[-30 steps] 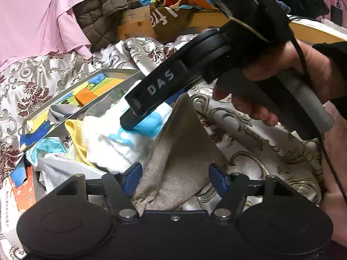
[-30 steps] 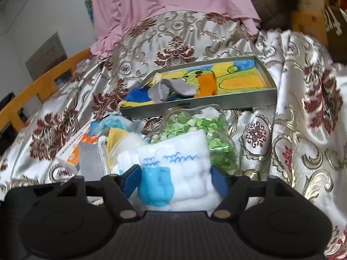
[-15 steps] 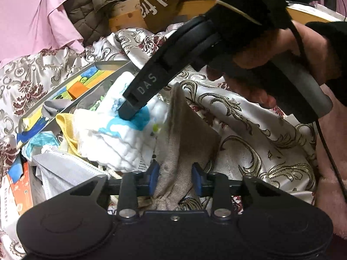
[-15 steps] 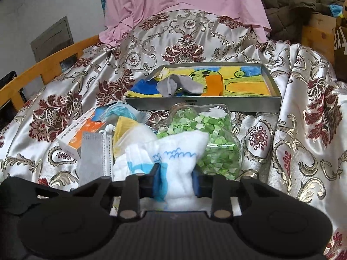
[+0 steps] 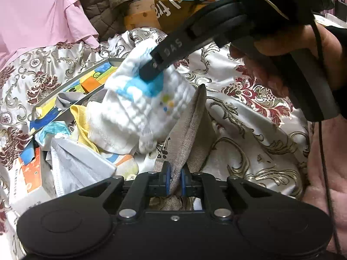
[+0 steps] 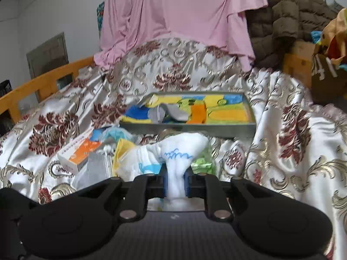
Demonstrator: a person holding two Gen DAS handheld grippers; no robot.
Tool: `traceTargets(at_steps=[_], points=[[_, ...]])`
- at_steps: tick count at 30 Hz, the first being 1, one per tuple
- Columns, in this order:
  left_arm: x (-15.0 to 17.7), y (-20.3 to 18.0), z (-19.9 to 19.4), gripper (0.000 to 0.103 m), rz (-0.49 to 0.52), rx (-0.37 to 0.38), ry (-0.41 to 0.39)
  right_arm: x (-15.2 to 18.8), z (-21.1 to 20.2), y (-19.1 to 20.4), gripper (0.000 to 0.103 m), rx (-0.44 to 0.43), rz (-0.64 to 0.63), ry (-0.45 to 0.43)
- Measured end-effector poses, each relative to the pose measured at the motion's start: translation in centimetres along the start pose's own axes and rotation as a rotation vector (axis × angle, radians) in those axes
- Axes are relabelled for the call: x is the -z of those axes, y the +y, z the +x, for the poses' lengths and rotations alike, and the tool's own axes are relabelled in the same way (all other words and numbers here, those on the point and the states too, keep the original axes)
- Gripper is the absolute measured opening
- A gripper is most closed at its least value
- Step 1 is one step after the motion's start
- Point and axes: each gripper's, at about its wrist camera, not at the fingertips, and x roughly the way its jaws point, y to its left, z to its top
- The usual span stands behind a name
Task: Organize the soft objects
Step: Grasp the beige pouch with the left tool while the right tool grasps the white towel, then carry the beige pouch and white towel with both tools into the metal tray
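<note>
My left gripper (image 5: 174,178) is shut on a grey-brown cloth (image 5: 190,127) that rises in a peak over the bedspread. My right gripper (image 6: 175,182) is shut on a white cloth with blue print (image 6: 180,149), lifted a little above the pile. In the left wrist view the same white cloth (image 5: 143,108) hangs from the right gripper's black fingers (image 5: 164,65). A grey tray (image 6: 249,127) with a colourful liner holds a grey cloth (image 6: 171,112) and an orange cloth (image 6: 198,113).
A pile lies in front of the tray: a yellow cloth (image 6: 122,148), a grey face mask (image 6: 95,169), an orange-and-white box (image 6: 80,151) and a bag of green bits (image 6: 201,164). A wooden bed rail (image 6: 43,82) runs at left. Pink fabric (image 6: 177,15) hangs behind.
Both grippers have closed, the left on the grey-brown cloth and the right on the white cloth. The right gripper has then lifted the white cloth up from the pile.
</note>
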Motion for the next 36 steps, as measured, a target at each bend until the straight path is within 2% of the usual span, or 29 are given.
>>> traceTargets(at_steps=[5,12,17,25,36], points=[[0.2,-0.7,-1.7,0.009,-0.04,-0.019,-0.007,-0.2,-1.4,-0.7,0.015,0.021,0.012,-0.048],[0.4,0.2,-3.9,0.008,-0.243,-0.009,-0.033,-0.4,-2.5,-1.8,0.015,0.035,0.056,-0.084],[-0.2,1.6,-5.5,0.008,-0.354,-0.028,-0.115,-0.4,-3.3,-2.2,0.015,0.037,0.073,-0.108],[-4.1,6.6,-6.6,0.008,-0.509,-0.033,-0.266,-2.1,-3.6,-3.2,0.016,0.032,0.111,-0.176],[-10.4,12.3,-3.6,0.007,-0.571,-0.007,-0.339,-5.2,-1.7,-6.2,0.016,0.031,0.164,-0.216]])
